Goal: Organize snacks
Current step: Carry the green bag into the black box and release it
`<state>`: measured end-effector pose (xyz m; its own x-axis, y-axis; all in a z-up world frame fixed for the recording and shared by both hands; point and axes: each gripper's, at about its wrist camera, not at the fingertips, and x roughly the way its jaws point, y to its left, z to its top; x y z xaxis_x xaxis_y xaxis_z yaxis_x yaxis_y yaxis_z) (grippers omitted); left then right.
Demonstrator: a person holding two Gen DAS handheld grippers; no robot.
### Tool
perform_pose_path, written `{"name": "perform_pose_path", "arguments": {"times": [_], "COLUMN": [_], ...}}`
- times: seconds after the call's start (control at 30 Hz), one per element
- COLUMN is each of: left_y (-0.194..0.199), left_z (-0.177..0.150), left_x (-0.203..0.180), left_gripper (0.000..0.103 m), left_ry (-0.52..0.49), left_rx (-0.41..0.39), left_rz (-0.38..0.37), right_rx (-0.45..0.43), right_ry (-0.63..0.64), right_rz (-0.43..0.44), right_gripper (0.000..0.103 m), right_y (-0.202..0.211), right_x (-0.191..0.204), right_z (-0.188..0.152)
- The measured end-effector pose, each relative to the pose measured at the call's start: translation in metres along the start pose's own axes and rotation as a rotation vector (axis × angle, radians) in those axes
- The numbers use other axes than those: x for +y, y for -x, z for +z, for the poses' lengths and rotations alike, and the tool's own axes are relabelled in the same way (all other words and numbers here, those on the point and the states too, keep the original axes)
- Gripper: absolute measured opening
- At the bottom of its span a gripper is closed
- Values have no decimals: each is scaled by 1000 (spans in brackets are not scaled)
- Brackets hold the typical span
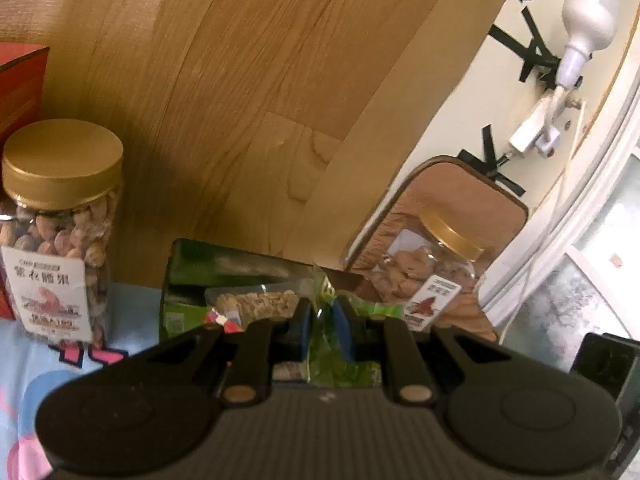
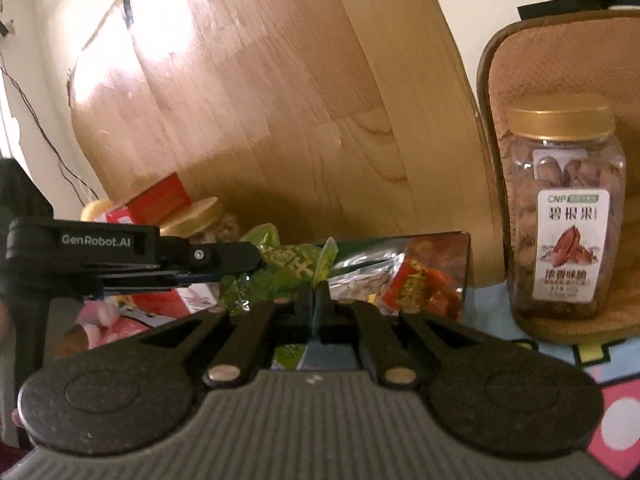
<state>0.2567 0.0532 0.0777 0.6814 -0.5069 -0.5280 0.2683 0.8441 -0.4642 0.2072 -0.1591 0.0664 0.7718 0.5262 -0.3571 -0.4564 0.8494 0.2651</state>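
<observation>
Pinching one crinkly green plastic snack wrapper [image 1: 325,336]: left gripper [image 1: 323,320], jaws nearly together on the film. Right gripper [image 2: 316,304] pressed together on what appears to be the same wrapper's thin edge [image 2: 326,258]; view too tight to confirm. Wrapper sits over a shiny dark-green open box [image 2: 460,256] just ahead of both tools. Box contents: one red packet [image 2: 416,284], one clear packet of pale biscuits [image 1: 256,300]. Two gold-lidded clear plastic nut jars: one [image 1: 60,232] left of the left gripper, one [image 2: 564,216] right of the right gripper.
</observation>
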Motion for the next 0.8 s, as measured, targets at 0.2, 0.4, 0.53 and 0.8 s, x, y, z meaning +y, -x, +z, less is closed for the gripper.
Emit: {"name": "perform_pose_path", "arguments": {"times": [0.2, 0.4, 0.53, 0.8], "left_y": [-21, -40, -50, -61], "left_z": [4, 0, -4, -9], "left_x": [4, 6, 9, 9], "left_gripper": [14, 15, 15, 14], "left_ry": [-1, -25, -22, -57], "left_rx": [-2, 17, 33, 30], "left_rz": [24, 74, 103, 169], "right_rx": [5, 4, 17, 23], "right_ry": [35, 60, 69, 114], "right_rz": [-55, -104, -124, -154], "right_gripper": [4, 4, 3, 3], "right_y": [-18, -32, -40, -48], "right_x": [-6, -11, -14, -10], "right_z": [6, 9, 9, 6]}}
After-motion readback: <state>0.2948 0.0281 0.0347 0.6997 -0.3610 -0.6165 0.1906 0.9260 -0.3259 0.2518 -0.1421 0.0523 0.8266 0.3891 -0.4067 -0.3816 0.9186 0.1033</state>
